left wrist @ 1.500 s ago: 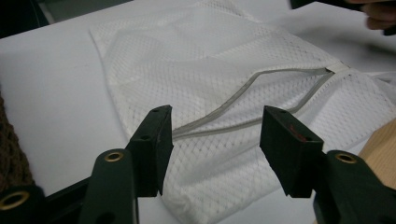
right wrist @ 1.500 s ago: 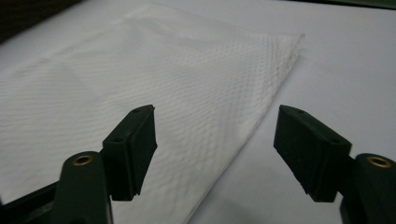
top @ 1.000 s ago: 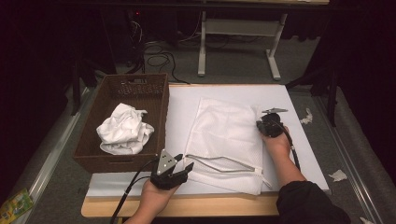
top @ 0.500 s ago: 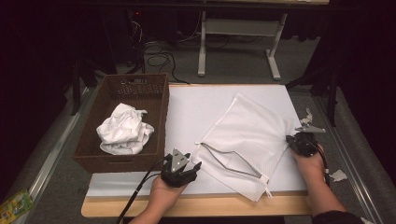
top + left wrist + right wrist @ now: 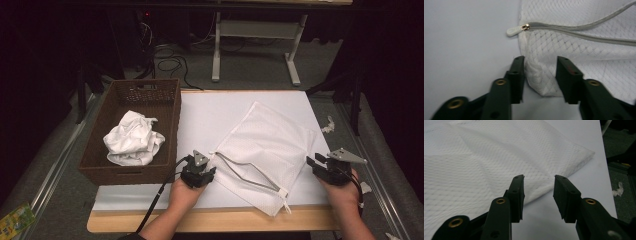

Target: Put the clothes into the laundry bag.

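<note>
A white mesh laundry bag (image 5: 270, 145) lies slantwise on the white table top (image 5: 210, 115), its grey zipper (image 5: 245, 175) facing the near edge. My left gripper (image 5: 212, 171) is at the bag's left corner, just below the zipper pull (image 5: 512, 30). Its jaws have just been closing, and the bag's corner (image 5: 541, 77) lies between them with the pads not pressing on it. My right gripper (image 5: 311, 164) is at the bag's right edge (image 5: 554, 180). Its jaws (image 5: 539, 178) have just been opening and stand open, with bare table top between them.
A brown wicker basket (image 5: 100, 167) stands at the left with a crumpled white cloth (image 5: 132, 137) in it. The table's wooden front edge (image 5: 225, 220) runs close to my hands. Paper scraps (image 5: 328, 124) lie off the table's right side.
The right gripper pulled the bag's corner to the right, which turned the bag, then let go and opened. The left gripper moved right to the bag's zipper corner and narrowed around it.
</note>
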